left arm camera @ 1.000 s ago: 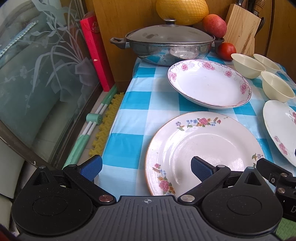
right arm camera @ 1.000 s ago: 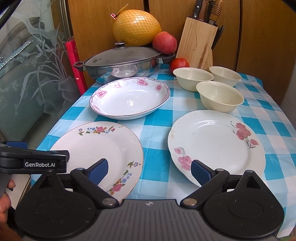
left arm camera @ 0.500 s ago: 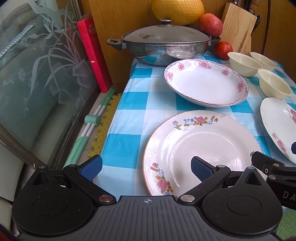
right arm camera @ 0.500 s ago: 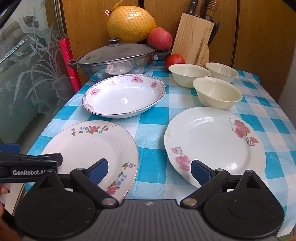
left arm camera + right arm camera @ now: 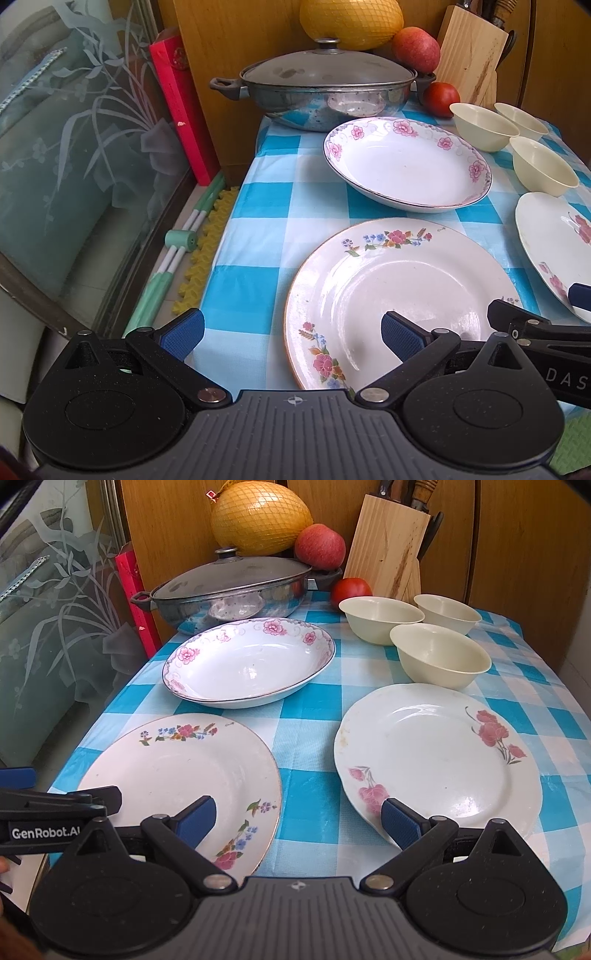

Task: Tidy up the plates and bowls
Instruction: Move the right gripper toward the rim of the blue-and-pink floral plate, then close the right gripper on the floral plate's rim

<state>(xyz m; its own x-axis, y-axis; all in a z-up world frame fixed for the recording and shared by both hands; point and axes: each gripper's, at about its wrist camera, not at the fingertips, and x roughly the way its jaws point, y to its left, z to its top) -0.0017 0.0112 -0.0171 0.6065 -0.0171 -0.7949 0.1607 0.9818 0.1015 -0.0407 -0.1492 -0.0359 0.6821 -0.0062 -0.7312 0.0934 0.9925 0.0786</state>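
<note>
Stacking starts here; both hand-held grippers, left (image 5: pixel 291 332) and right (image 5: pixel 298 818), spread empty; pinch the flat plate's (image 5: pixel 399 295) near rim squarely.

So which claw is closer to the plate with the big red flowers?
The right claw. Its right fingertip sits at the near rim of the red-flower plate. The left claw is over the neighbouring plate with small colourful flowers, to the left.
</note>
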